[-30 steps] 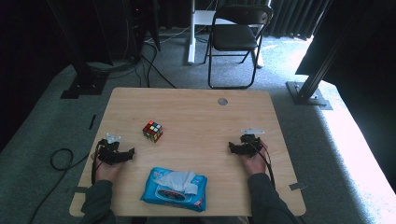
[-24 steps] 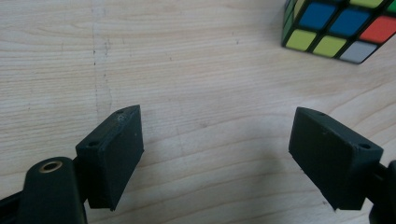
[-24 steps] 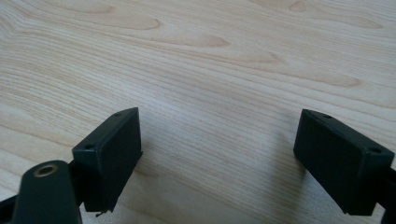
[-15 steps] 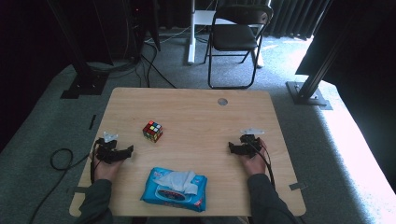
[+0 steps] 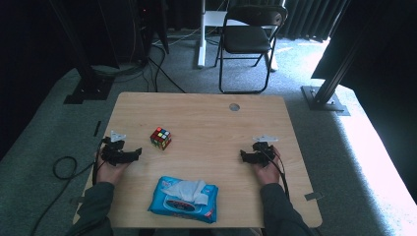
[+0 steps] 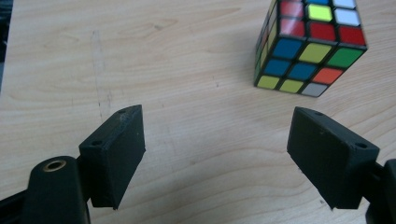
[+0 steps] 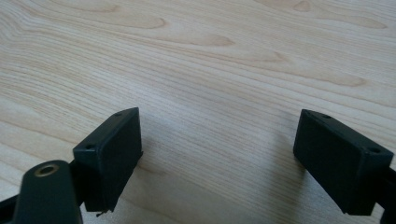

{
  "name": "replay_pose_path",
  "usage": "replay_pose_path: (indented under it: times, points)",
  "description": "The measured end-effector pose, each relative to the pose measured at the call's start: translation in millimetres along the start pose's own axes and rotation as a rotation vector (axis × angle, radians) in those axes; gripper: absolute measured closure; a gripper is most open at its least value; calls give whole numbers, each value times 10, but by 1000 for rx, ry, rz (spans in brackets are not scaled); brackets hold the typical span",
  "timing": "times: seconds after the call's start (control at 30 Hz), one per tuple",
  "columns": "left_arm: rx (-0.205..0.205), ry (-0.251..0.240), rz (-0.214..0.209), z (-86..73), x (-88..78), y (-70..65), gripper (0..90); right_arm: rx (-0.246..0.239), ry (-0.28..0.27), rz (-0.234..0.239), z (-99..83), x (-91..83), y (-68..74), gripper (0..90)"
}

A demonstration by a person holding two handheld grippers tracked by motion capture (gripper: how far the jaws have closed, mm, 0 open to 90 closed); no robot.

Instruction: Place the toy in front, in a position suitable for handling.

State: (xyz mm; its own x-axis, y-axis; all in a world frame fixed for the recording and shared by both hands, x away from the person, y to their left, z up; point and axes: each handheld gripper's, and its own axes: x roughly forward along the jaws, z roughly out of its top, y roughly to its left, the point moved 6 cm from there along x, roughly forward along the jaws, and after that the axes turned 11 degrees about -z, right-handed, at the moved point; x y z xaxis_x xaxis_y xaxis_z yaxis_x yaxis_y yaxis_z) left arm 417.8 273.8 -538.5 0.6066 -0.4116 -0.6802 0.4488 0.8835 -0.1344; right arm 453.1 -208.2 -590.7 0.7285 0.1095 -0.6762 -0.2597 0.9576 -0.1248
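Note:
A scrambled colour cube (image 5: 161, 137) sits on the wooden table (image 5: 206, 118), left of centre. My left gripper (image 5: 133, 153) rests on the table just left of and nearer than the cube, jaws pointing right. In the left gripper view the jaws stand wide apart with bare wood between them, and the cube (image 6: 310, 44) lies ahead to the right. My right gripper (image 5: 244, 156) rests near the table's right side, pointing left. Its own view (image 7: 224, 158) shows wide-apart jaws over bare wood. A blue pack of wet wipes (image 5: 184, 199) lies at the front edge, between the two hands.
A small round hole (image 5: 234, 106) marks the table's far side. Behind the table stands a folding chair (image 5: 248, 39). Cables (image 5: 64, 167) trail on the grey carpet at the left. Black frame posts (image 5: 329, 83) rise at both sides.

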Motion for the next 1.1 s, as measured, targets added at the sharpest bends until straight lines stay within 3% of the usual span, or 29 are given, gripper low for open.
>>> replay_pose_path:
  times: [0.17, 0.6, 0.9, 1.1]
  points:
    - [-7, -18, -37, 88, -15, -33, 178, -4, -2, 2, -4, -6, 10, 151]
    - [-2, -37, -67, 283, 62, -137, 172, -7, -4, 4, -8, -14, 18, 160]
    - [51, -19, -77, 396, 241, -275, 171, -7, -4, 5, -8, -15, 20, 160]
    - [40, -11, -90, 410, 337, -306, 171, -7, -3, 5, -8, -15, 20, 159]
